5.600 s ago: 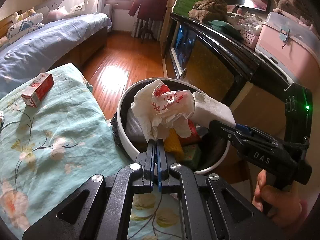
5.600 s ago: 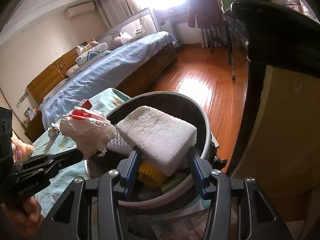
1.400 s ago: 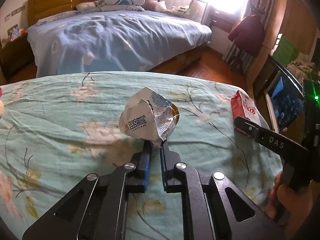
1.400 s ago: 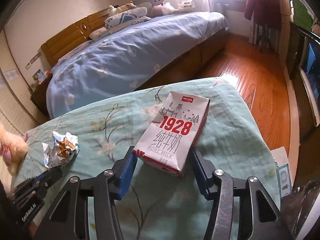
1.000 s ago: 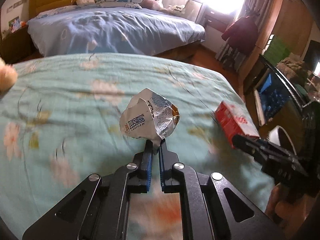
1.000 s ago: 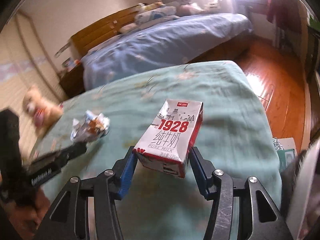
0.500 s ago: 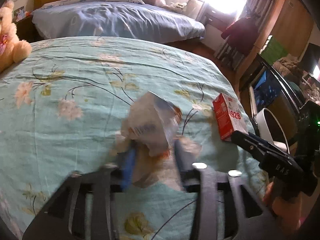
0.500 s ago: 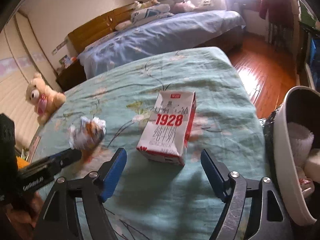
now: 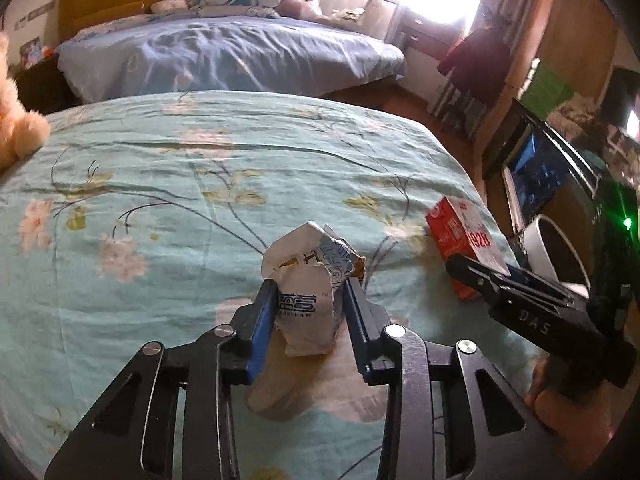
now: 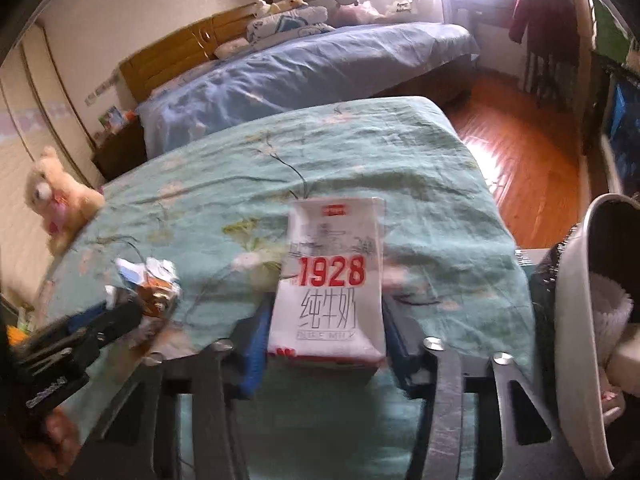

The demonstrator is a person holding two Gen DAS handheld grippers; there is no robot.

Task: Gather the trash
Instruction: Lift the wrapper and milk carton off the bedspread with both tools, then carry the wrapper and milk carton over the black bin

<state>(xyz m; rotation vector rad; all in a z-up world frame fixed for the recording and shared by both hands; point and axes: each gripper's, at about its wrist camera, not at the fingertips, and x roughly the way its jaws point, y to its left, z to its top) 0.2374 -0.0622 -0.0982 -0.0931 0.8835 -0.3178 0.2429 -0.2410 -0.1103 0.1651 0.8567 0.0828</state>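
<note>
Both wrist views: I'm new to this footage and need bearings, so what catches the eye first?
The milk carton with its red 1928 lies on the floral teal bedspread, framed by the right gripper. A crumpled wrapper sits between the spread fingers of the left gripper. A white bin stands off the bed's right edge, and a teddy bear sits far left.

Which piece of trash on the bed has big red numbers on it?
The milk carton, between the right gripper's fingers, says 1928 in red. The crumpled wrapper has only blue print.

bin [image 10: 576,320] — cut off at right edge | right tool [image 10: 324,344] — motion-blurred, grip unclear
</note>
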